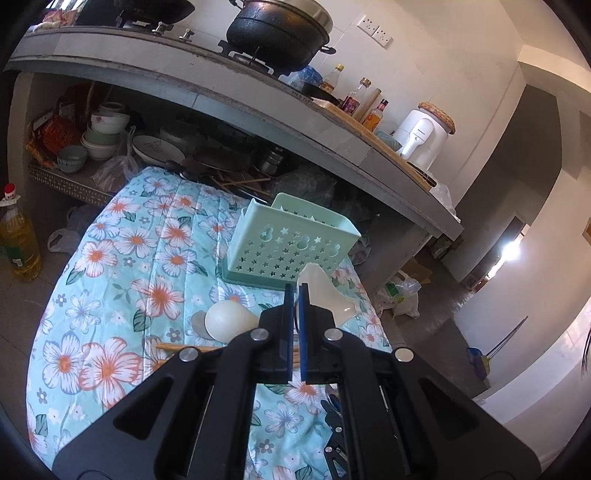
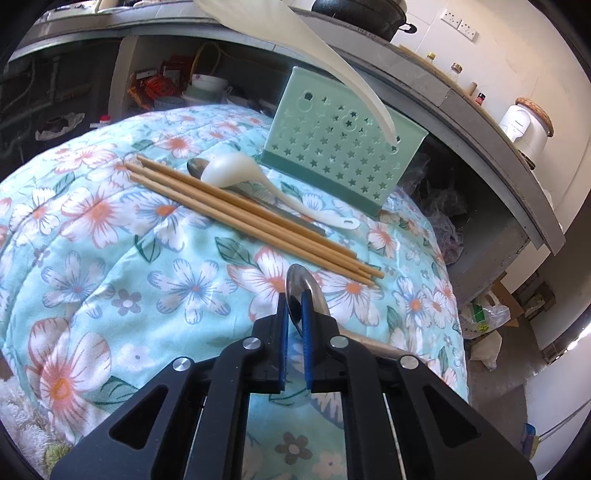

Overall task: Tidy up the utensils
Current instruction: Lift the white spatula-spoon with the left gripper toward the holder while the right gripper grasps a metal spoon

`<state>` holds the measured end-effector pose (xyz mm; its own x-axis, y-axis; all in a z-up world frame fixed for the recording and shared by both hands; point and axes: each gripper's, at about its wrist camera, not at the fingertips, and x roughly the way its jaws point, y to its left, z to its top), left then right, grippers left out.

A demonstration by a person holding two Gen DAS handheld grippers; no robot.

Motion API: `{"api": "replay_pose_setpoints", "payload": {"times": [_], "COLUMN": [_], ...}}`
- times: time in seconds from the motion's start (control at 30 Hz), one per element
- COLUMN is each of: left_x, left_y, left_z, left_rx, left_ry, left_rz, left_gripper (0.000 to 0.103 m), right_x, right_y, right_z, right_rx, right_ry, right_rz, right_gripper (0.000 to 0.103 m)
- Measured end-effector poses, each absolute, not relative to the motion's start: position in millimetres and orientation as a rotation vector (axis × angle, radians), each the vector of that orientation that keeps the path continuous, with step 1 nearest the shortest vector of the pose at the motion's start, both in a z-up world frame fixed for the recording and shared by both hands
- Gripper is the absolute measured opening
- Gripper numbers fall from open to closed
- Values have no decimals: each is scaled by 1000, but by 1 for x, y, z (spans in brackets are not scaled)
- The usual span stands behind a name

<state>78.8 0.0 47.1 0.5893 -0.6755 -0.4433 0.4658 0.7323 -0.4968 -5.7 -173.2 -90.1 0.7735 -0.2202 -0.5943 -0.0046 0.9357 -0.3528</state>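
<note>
My left gripper (image 1: 296, 291) is shut on a white plastic scoop (image 1: 325, 291), gripping it edge-on just in front of the mint-green perforated utensil holder (image 1: 291, 240). In the right wrist view the same white scoop (image 2: 295, 40) hangs tilted above the holder (image 2: 340, 147), its narrow end near the holder's top rim. My right gripper (image 2: 295, 299) is shut on the bowl of a metal spoon (image 2: 301, 280) lying on the floral quilt (image 2: 110, 258). Several wooden chopsticks (image 2: 251, 218), a white ladle spoon (image 2: 236, 166) and another metal spoon (image 2: 195, 164) lie between it and the holder.
A grey counter (image 1: 258, 110) with a black pot (image 1: 280, 33) overhangs a shelf of stacked bowls (image 1: 103, 133) behind the quilt. An oil bottle (image 1: 18, 236) stands on the floor at left. Plastic bags (image 1: 402, 295) lie on the floor at right.
</note>
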Motion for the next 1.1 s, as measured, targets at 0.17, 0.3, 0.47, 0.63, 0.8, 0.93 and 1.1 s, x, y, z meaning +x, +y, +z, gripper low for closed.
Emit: {"api": "replay_pose_setpoints", "payload": {"times": [0.17, 0.3, 0.47, 0.63, 0.8, 0.93, 1.1], "left_x": [80, 87, 104, 123, 161, 185, 208], "left_y": [2, -3, -18, -42, -74, -91, -103], "left_z": [74, 103, 137, 153, 145, 134, 125], "left_rx": [-307, -234, -86, 83, 240, 341, 380], "left_ry": [577, 508, 426, 394, 484, 533, 600], "left_rz": [-675, -650, -571, -508, -446, -409, -413], "left_gripper": [1, 1, 1, 1, 1, 1, 1], "right_x": [-17, -25, -30, -28, -22, -17, -7], "right_y": [-185, -206, -243, -268, -285, -292, -299], "right_z": [-69, -45, -6, 23, 39, 46, 47], "right_rx": [-277, -177, -30, 44, 105, 113, 128], "right_ry": [642, 608, 543, 480, 437, 415, 414], "right_rz": [-95, -60, -11, 10, 33, 34, 44], "right_gripper": [5, 4, 3, 3, 3, 3, 3]}}
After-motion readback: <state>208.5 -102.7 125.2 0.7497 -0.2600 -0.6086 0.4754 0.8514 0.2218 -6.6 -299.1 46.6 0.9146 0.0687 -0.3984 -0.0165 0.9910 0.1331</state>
